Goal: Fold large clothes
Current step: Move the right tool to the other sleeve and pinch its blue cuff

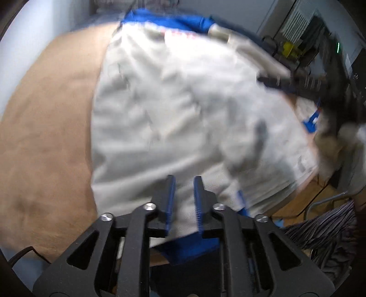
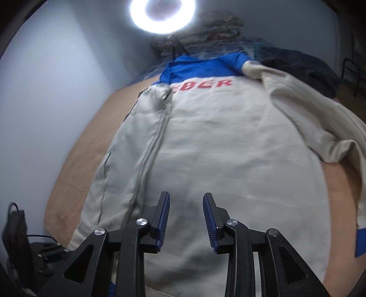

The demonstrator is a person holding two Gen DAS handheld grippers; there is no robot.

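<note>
The cream-white jacket with blue collar (image 2: 205,146) lies on the tan worktop (image 2: 75,164) (red lettering far); left gripper (image 1: 184,201) and right gripper (image 2: 186,219) jaws apart above its near hem.

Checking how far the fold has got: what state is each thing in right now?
white jacket: spread flat on the brown surface, back up with red lettering showing.
left sleeve: folded in over the body.
right sleeve: lying out to the side, not yet folded in.
left gripper: open, over the hem, holding nothing.
right gripper: open, over the hem, holding nothing.
ring light: on.
</note>
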